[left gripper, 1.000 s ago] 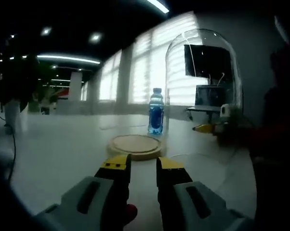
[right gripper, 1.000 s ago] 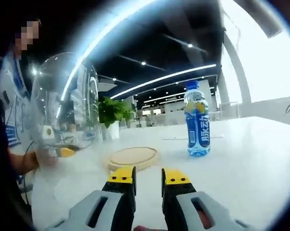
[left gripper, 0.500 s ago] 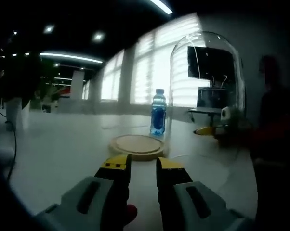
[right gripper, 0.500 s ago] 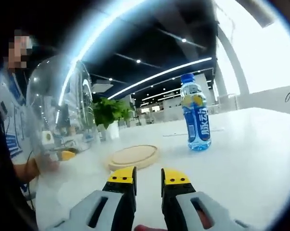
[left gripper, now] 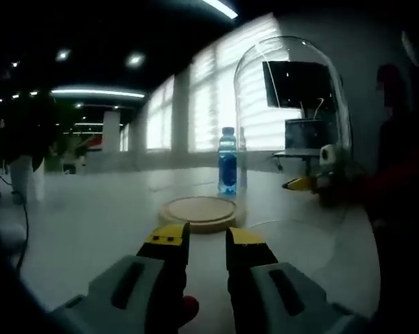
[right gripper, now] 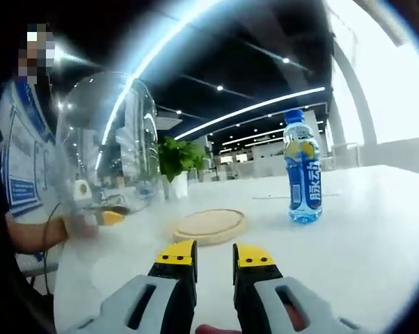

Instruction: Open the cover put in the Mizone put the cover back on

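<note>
A blue Mizone bottle (left gripper: 227, 160) (right gripper: 304, 184) stands upright on the white table, past a round wooden base (left gripper: 198, 212) (right gripper: 209, 226). A clear glass dome cover (left gripper: 293, 104) (right gripper: 112, 146) is off the base and beside it. A person's hand holds a yellow-tipped gripper (left gripper: 301, 184) (right gripper: 111, 217) at its lower rim. I cannot tell whether the dome touches the table. My left gripper (left gripper: 207, 240) and right gripper (right gripper: 214, 252) each point at the wooden base from short of it. Their yellow-tipped jaws are close together with nothing between them.
The white table (left gripper: 91, 216) (right gripper: 376, 236) stretches wide around the base and bottle. A person (left gripper: 397, 174) (right gripper: 21, 160) stands close by the dome. A potted plant (right gripper: 178, 156) sits farther back, and a dark monitor (left gripper: 296, 83) shows through the glass.
The dome has drifted slightly toward the wooden base and bottle. The right gripper view has panned, which shifts everything in it to the right. Both pairs of jaws are unchanged.
</note>
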